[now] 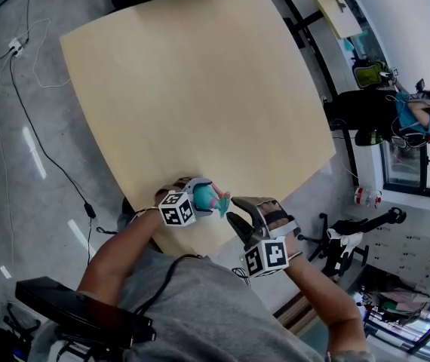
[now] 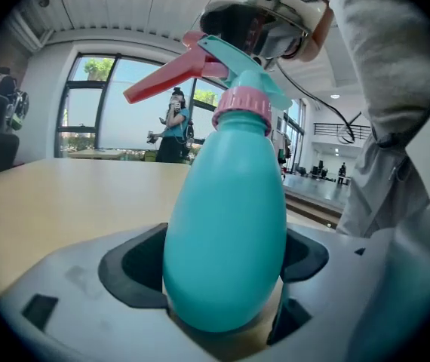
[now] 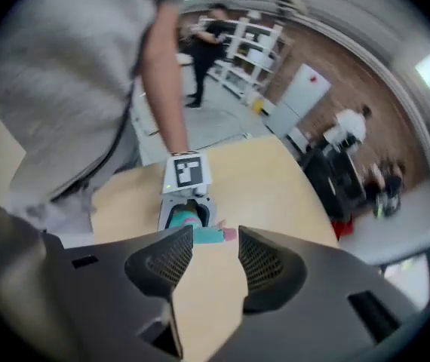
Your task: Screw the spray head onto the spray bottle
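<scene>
Pale wooden bench [image 1: 200, 89]: top unoccupied from 9 through 12 to 3 o'clock, open passage throughout. Obstacle at the 6 o'clock edge: teal egg-shaped plastic spray bottle [image 1: 207, 199], filling the left tongs [image 1: 197, 194]. Right tongs [image 1: 234, 219] just beside it at 4 o'clock, the gap between their jaws free.

The left forearm [image 1: 117, 251] and right forearm [image 1: 324, 296] angle inward from the torso, the tools nearly meeting. The left hand-held gripper [image 1: 209, 198] clamps the spray bottle [image 2: 226, 232] by its body. Facing it, the right hand-held gripper [image 1: 239, 211] has its jaws apart, with nothing between the pads.
</scene>
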`<state>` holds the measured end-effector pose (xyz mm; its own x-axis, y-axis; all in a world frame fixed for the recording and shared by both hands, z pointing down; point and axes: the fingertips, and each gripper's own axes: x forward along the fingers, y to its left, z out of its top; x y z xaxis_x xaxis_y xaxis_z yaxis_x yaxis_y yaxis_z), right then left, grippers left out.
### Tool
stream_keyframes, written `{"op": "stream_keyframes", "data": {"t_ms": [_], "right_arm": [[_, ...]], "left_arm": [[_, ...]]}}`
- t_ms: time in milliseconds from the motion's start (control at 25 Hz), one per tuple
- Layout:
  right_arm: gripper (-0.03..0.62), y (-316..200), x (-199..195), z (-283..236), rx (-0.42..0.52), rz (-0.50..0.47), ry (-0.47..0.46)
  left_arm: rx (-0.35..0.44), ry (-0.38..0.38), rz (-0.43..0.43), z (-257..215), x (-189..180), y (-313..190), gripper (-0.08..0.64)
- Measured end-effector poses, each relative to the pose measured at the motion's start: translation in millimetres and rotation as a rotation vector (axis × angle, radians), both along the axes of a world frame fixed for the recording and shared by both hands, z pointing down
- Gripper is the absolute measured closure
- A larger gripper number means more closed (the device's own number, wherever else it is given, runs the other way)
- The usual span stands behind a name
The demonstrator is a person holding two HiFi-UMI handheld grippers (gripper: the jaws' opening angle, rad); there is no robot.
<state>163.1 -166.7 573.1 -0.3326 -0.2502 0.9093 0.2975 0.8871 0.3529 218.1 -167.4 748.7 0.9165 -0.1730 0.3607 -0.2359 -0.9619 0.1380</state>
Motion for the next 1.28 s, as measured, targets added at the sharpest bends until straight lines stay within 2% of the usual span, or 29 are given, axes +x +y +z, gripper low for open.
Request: {"op": "stream_keyframes", "data": {"t_ms": [80,120,200,280,520,600,640,760,840,880,960,1080,1280], "right_arm": [[0.420,16,3,-5,0.147,-0.340,0.075],[0.420,24,7,-1,0.200,-0.479,0.113],[0.420,34,16,15,0.245,-0.665,0.180],[0.420,31,21,34,0.252,-0.757,0.225],[0.416,23,14,77,0.252,-0.937,0.305],[0.419,20,10,86,0.241,-0.955,0.332],[0.431,21,6,88,0.209,-0.920,0.323],[0.440,34,-11,90,0.041,-0.722,0.194],[0.463,29,-5,91,0.009,-0.671,0.249],[0.463,25,-2,92,-0.024,-0.608,0.295],[0.462,20,-1,93,-0.115,-0.421,0.332],[0.462,16,-3,93,-0.189,-0.172,0.308],[0.462,15,1,95,-0.271,0.153,0.229]], "left_arm": [[-0.016,0.004,0.043,0,0,3,0.155],[-0.022,0.006,0.058,0,0,4,0.155],[-0.028,0.007,0.077,1,-1,6,0.155],[-0.023,0.005,0.088,3,0,7,0.155],[-0.005,-0.002,0.097,5,1,5,0.155],[-0.005,0.000,0.092,5,1,5,0.155],[-0.009,0.006,0.086,4,2,4,0.155],[-0.010,0.014,0.074,4,2,3,0.155],[0.009,0.001,0.077,5,3,4,0.155],[0.017,-0.003,0.076,6,3,5,0.155],[0.026,-0.002,0.063,6,4,5,0.155],[0.038,-0.005,0.036,5,4,2,0.155],[0.048,-0.019,0.000,6,7,4,0.155]]}}
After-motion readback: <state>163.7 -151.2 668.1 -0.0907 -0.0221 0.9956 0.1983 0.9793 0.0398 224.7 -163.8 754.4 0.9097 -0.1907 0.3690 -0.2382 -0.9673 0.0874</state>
